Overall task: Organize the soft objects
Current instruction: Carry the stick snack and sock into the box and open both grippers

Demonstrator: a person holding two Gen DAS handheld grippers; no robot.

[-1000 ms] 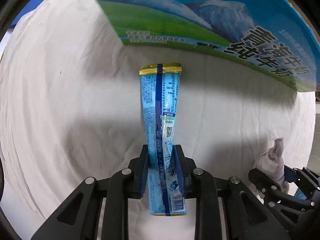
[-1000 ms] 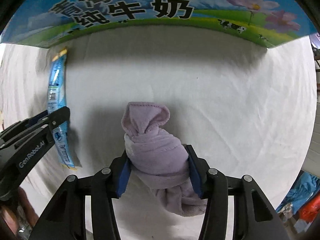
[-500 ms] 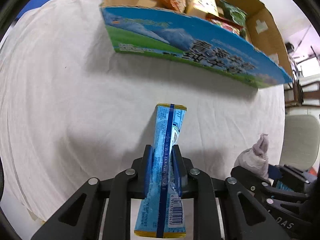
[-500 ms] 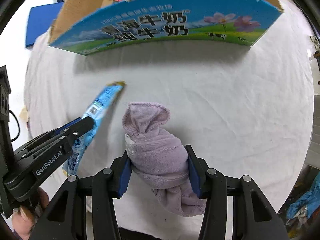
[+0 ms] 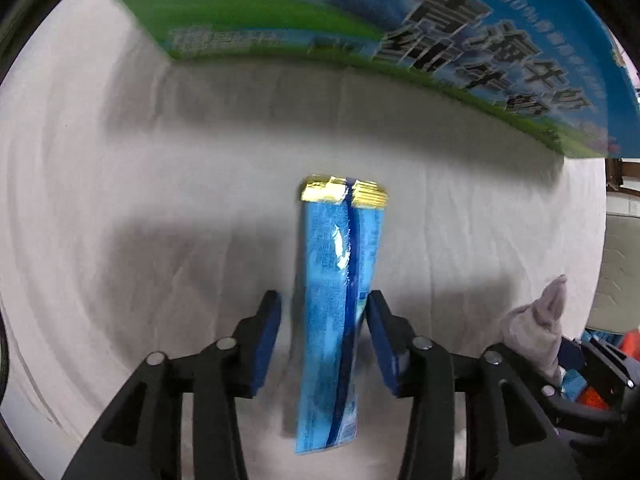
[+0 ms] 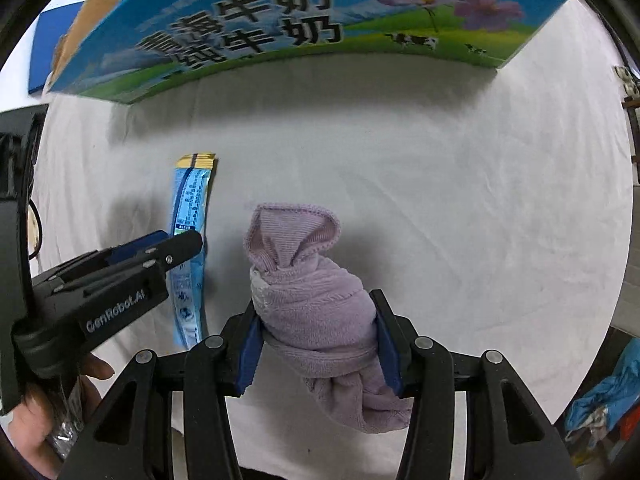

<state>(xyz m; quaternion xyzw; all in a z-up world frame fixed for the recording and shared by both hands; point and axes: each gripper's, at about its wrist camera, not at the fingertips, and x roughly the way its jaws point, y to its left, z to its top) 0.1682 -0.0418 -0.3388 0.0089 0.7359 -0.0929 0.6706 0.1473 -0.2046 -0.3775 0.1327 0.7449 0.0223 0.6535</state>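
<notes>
A long blue snack packet (image 5: 338,304) with a gold end lies between the jaws of my left gripper (image 5: 323,336), which stands open with a gap on each side of the packet. The packet also shows in the right wrist view (image 6: 190,236), on or just above the white cloth; which, I cannot tell. My right gripper (image 6: 316,344) is shut on a rolled purple towel (image 6: 316,304), which also shows at the right of the left wrist view (image 5: 536,328). The left gripper shows in the right wrist view (image 6: 176,246) beside the packet.
A cardboard milk box (image 6: 280,28) with blue and green print stands at the far side of the white tablecloth (image 6: 460,200); it also shows in the left wrist view (image 5: 400,20). A blue sheet (image 6: 48,48) lies at far left. Coloured cloths (image 6: 600,404) lie past the table's right edge.
My left gripper has opened and let go of the blue packet. Both grippers have moved lower and nearer the box again. The right gripper still holds the towel.
</notes>
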